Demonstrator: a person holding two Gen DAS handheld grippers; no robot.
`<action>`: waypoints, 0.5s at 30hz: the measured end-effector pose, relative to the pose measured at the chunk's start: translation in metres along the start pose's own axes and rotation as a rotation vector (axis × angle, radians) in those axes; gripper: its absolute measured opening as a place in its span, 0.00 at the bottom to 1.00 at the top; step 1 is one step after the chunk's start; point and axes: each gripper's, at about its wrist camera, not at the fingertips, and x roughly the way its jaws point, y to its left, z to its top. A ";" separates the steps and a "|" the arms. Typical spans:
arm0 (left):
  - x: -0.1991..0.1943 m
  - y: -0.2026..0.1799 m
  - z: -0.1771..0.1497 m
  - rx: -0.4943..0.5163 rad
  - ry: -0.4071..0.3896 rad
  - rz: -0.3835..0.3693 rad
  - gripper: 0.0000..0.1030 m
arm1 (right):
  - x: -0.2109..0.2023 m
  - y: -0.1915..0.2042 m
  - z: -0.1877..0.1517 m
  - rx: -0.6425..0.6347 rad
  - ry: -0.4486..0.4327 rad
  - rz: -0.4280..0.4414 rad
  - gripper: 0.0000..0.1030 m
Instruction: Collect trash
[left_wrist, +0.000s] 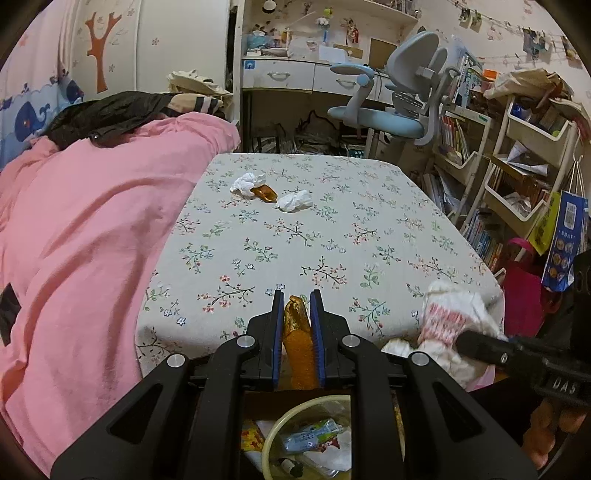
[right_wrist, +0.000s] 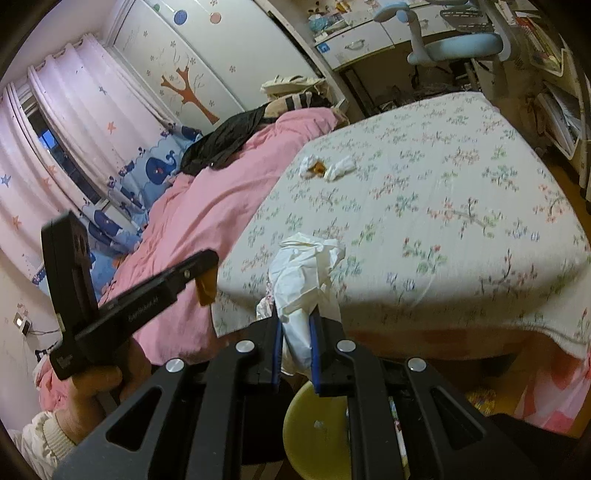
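Observation:
My left gripper is shut on a golden-orange wrapper, held over the near edge of the floral bed sheet. My right gripper is shut on a crumpled white tissue; the left wrist view shows that tissue at the right. A yellow-rimmed bin with trash in it stands right below both grippers, and its rim also shows in the right wrist view. Far back on the sheet lie two white tissues with an orange wrapper between them.
A pink quilt with dark clothes on it covers the left of the bed. Behind the bed are a blue desk chair and a white desk. Crowded book shelves and a pink bag stand to the right.

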 end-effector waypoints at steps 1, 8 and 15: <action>-0.001 0.000 -0.001 0.003 -0.002 0.002 0.13 | 0.000 0.001 -0.002 -0.002 0.006 0.000 0.13; -0.010 -0.002 -0.006 0.014 -0.016 0.014 0.13 | 0.001 0.006 -0.016 -0.015 0.037 0.002 0.13; -0.016 -0.005 -0.011 0.023 -0.024 0.021 0.13 | 0.000 0.009 -0.023 -0.015 0.047 0.004 0.13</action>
